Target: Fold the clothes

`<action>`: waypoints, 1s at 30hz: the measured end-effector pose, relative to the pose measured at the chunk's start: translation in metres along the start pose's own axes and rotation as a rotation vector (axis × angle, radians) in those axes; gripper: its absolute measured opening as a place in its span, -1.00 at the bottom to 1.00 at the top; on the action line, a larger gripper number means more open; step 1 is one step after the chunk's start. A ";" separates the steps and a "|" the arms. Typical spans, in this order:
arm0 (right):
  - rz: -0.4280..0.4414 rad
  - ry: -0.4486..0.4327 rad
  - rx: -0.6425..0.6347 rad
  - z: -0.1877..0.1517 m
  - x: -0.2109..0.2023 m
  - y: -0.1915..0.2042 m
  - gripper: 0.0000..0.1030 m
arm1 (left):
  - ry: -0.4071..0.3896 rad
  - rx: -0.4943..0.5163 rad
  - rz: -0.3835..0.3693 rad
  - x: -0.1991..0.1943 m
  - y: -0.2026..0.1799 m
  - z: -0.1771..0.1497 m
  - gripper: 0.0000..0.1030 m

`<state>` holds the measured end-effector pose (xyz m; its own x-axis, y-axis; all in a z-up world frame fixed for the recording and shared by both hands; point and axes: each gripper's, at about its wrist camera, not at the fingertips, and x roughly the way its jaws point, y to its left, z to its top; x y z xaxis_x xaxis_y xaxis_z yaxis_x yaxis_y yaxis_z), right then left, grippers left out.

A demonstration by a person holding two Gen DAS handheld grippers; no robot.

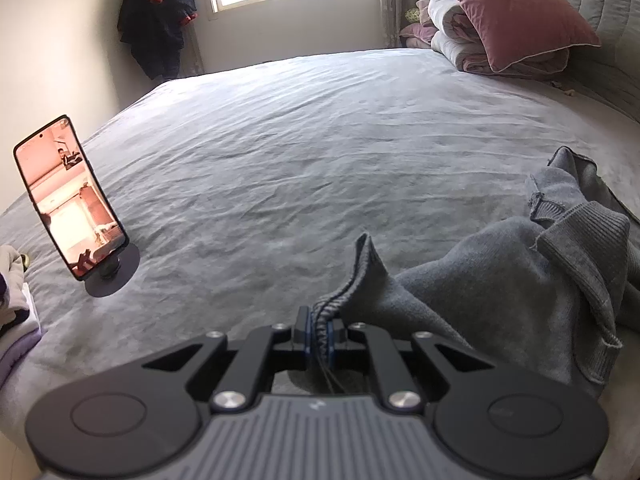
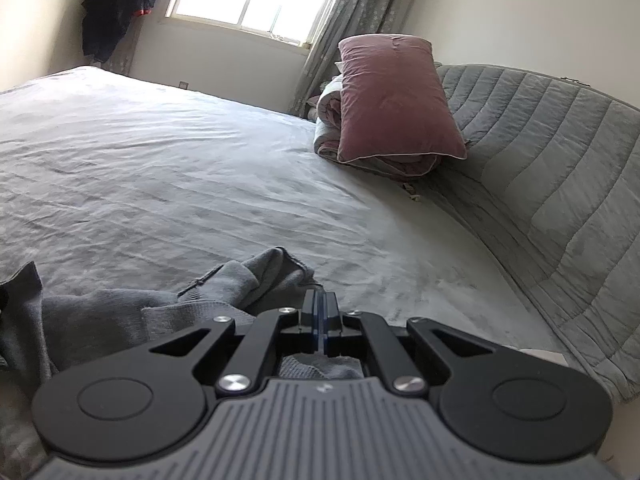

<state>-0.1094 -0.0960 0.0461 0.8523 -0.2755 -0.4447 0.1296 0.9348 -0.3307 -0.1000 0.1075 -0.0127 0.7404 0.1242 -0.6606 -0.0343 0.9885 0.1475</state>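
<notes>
No readable text, label, brand or number is showing anywhere; the phone (image 1: 70, 200) screen is displaying only a picture.

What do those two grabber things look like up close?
Both look alike. The left gripper and right gripper have black metal link arms joined by shiny silver bolts, two round black discs at the sides, and a grey ribbed body with a tiny pale logo. The narrow fingers are black with blue pads inside. No cables, hands or sleeves show in either view.
</notes>
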 end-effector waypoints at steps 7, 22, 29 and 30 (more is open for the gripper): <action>0.001 0.006 -0.013 -0.002 0.001 0.012 -0.98 | -0.006 0.013 0.039 -0.002 -0.001 0.000 -0.86; 0.158 0.060 0.008 -0.014 0.013 0.024 -0.88 | -0.007 -0.013 -0.007 -0.006 0.008 0.001 -0.86; 0.375 0.084 0.045 -0.025 0.027 0.029 0.05 | -0.001 -0.033 -0.087 -0.009 0.022 -0.009 -0.79; 0.387 0.077 0.038 -0.026 0.029 0.033 0.05 | -0.001 -0.033 -0.096 -0.009 0.024 -0.011 -0.76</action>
<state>-0.0933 -0.0791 0.0002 0.8014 0.0847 -0.5920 -0.1744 0.9800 -0.0959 -0.1152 0.1309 -0.0115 0.7417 0.0286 -0.6702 0.0151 0.9981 0.0594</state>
